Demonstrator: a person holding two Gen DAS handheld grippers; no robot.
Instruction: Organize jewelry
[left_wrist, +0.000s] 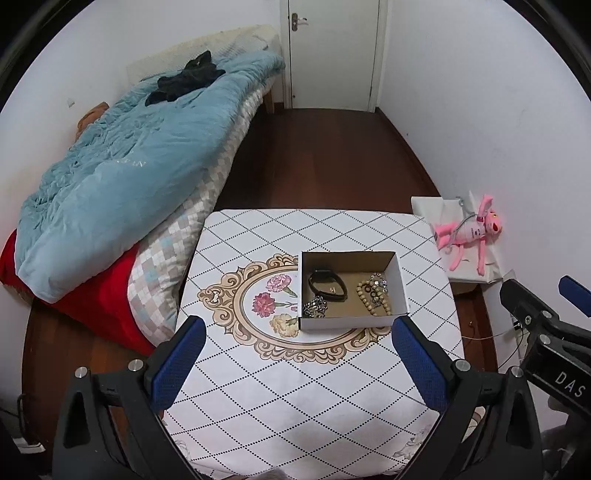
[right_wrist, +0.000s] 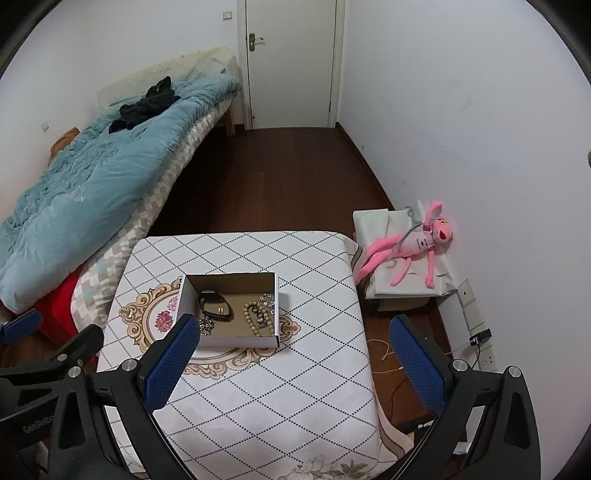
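A small open cardboard box (left_wrist: 400, 282) sits on the patterned tablecloth (left_wrist: 295, 387). It holds a black band bracelet (left_wrist: 327, 283), a beige bead bracelet (left_wrist: 371, 299), a silver chain piece (left_wrist: 315, 307) and a sparkly piece (left_wrist: 379, 282). The box also shows in the right wrist view (right_wrist: 275, 291). My left gripper (left_wrist: 299, 332) is open and empty, above the table just in front of the box. My right gripper (right_wrist: 295, 328) is open and empty, above the table's right side beside the box.
A bed with a blue quilt (left_wrist: 122, 177) and red cover (left_wrist: 99, 306) lies to the left. A pink plush toy (right_wrist: 413, 243) lies on a white box by the right wall. Wall sockets and cables (right_wrist: 480, 339) are at the right. A shut door (left_wrist: 332, 51) is behind.
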